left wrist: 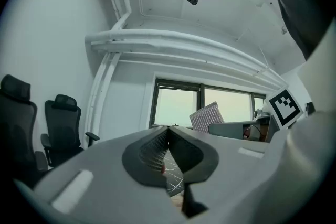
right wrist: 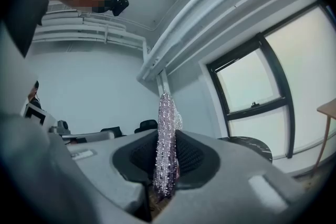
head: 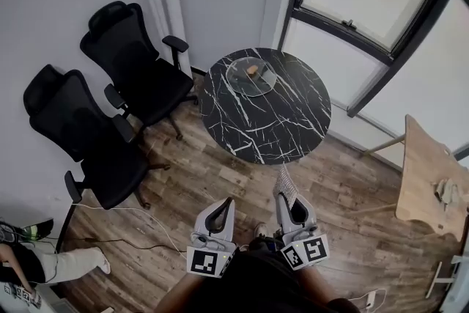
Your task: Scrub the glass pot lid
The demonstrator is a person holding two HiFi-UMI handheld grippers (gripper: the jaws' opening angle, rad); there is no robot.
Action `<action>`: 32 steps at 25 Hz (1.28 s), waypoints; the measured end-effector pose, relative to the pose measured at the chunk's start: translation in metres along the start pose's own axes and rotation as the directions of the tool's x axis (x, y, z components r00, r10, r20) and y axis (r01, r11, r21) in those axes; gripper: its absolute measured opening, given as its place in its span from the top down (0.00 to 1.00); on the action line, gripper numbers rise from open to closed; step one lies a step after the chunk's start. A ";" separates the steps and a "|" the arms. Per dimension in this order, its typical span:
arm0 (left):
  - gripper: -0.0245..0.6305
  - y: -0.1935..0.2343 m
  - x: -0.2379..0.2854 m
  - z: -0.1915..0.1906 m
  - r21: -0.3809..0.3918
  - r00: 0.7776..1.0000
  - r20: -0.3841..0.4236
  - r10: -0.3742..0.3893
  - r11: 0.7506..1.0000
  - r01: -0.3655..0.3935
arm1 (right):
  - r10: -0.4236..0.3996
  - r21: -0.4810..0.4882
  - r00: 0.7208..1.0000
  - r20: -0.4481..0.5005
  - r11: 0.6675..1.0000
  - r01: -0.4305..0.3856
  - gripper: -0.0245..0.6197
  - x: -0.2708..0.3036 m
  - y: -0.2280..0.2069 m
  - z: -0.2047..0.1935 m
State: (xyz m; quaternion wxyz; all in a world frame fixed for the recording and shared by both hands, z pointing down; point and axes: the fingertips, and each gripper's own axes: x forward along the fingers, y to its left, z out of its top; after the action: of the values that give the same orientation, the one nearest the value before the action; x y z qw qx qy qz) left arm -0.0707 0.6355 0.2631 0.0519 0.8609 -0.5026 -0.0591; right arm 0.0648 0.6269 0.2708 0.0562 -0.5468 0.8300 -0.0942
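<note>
At the bottom centre of the head view, my left gripper (head: pixel 228 201) has its jaws pressed together on nothing, and my right gripper (right wrist: pixel 167 138) clamps a sparkly scrub pad (right wrist: pixel 166 128). The glass pot lid (head: pixel 251 77) lies on the round marble table (head: pixel 275 124), upper centre, well apart from both

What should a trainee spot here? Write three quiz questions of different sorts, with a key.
1. Where does the glass pot lid lie? A: on the round marble table. B: on an office chair. C: on the floor.
2. True or false: the left gripper is open.
3. Fill in: the right gripper is shut on the ____.

Key: 1 A. 2 false: it is shut and empty. 3 glittery scouring cloth.
</note>
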 end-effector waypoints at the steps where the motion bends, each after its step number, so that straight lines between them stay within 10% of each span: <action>1: 0.96 0.003 -0.002 -0.001 -0.002 1.000 -0.004 0.001 1.000 -0.001 | 0.000 -0.002 1.000 -0.001 1.000 0.000 0.84 0.001 0.002 -0.001; 32: 0.96 0.113 0.041 -0.033 0.002 0.996 -0.078 0.039 0.999 -0.039 | 0.002 0.023 1.000 -0.003 1.000 -0.002 0.84 0.125 0.007 -0.028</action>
State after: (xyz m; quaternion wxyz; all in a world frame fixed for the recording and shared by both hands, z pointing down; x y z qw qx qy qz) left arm -0.1426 0.5456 0.3105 0.0726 0.8527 -0.5167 -0.0241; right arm 0.0033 0.5180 0.2975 0.0614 -0.5451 0.8295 -0.1047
